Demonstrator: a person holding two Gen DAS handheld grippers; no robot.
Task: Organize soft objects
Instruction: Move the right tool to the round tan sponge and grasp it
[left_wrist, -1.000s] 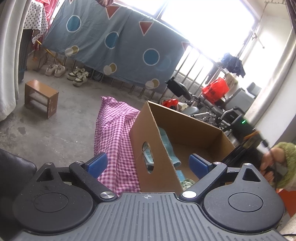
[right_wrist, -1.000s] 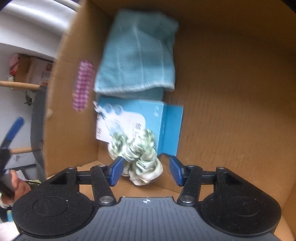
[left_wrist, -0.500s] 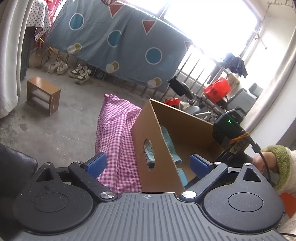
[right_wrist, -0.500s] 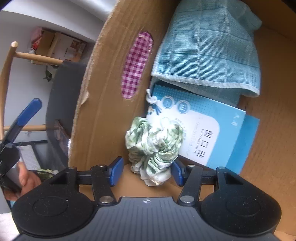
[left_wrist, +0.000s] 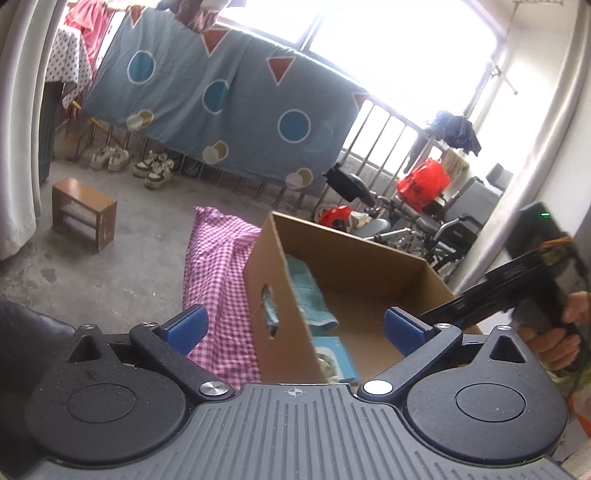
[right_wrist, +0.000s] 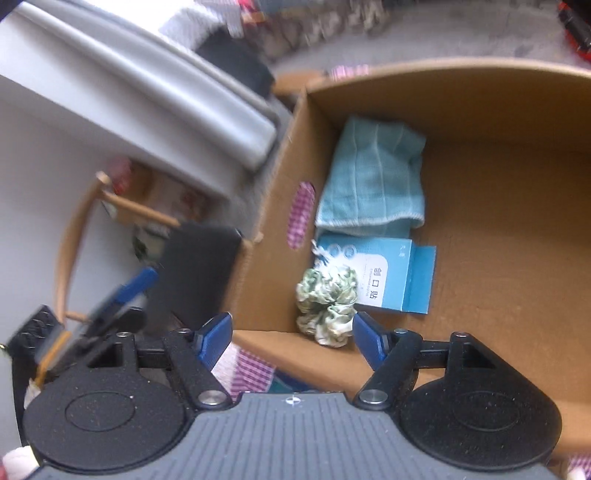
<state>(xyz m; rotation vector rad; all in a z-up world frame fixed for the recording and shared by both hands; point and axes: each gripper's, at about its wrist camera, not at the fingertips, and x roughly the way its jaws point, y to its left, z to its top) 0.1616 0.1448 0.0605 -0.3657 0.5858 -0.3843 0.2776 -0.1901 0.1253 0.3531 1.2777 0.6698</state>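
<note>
An open cardboard box (right_wrist: 491, 184) (left_wrist: 280, 325) holds a folded light-blue cloth (right_wrist: 373, 181), a blue-and-white packet (right_wrist: 384, 278) and a green-and-white scrunchie (right_wrist: 327, 302), which lies in the near left corner. My right gripper (right_wrist: 291, 341) is open and empty, above the box's near wall, apart from the scrunchie. My left gripper (left_wrist: 293, 326) is open and empty, hovering in front of the box's side wall with the handle hole. The cloth (left_wrist: 308, 291) and packet (left_wrist: 338, 360) also show in the left wrist view. The right gripper's body shows at the right there.
The box sits on a pink checked cloth (left_wrist: 218, 280). A small wooden stool (left_wrist: 83, 212) and shoes (left_wrist: 151, 168) stand on the concrete floor, with a patterned sheet (left_wrist: 207, 103) hanging behind. A wheelchair (left_wrist: 424, 229) is beyond the box. A black chair (right_wrist: 199, 269) stands beside it.
My right gripper has opened wider and pulled up and back out of the box, leaving the scrunchie lying inside. The left gripper has shifted only slightly.
</note>
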